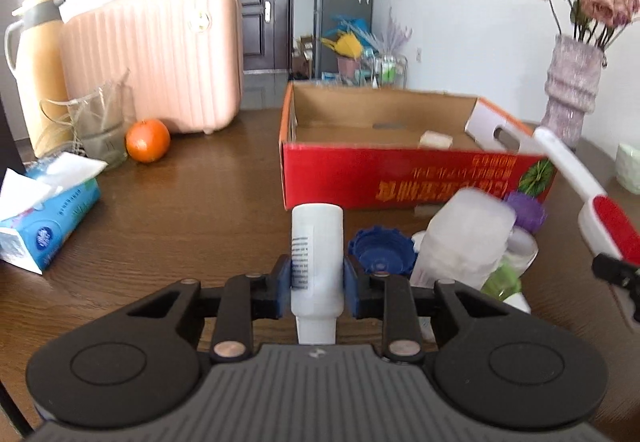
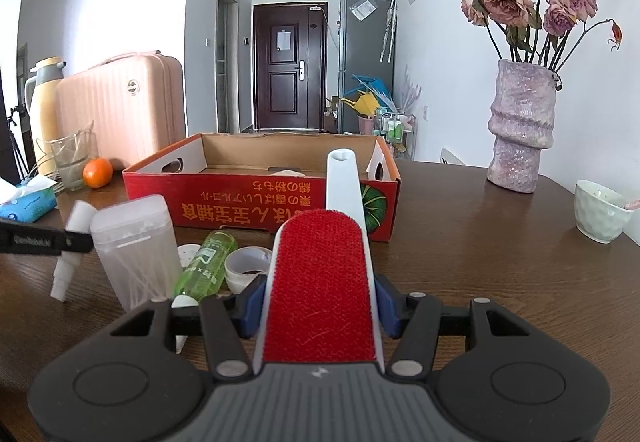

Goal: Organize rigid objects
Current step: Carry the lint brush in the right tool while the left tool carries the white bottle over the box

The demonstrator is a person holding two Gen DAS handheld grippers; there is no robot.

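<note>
My left gripper (image 1: 316,284) is shut on a small white bottle (image 1: 317,238), held above the wooden table with its neck toward the camera. My right gripper (image 2: 320,308) is shut on a white lint brush with a red pad (image 2: 320,274), its handle pointing at the red cardboard box (image 2: 240,204). That box (image 1: 400,174) stands open ahead, a small beige block (image 1: 436,139) inside. On the table before it lie a clear swab case (image 2: 136,250), a green bottle (image 2: 208,262), a white ring (image 2: 246,266), a blue cap (image 1: 382,252) and a purple cap (image 1: 526,208).
A pink suitcase (image 1: 160,54), a thermos (image 1: 38,74), a glass jug (image 1: 102,126), an orange (image 1: 147,140) and a tissue pack (image 1: 44,214) fill the left side. A vase of dried roses (image 2: 520,138) and a pale cup (image 2: 600,212) stand at the right.
</note>
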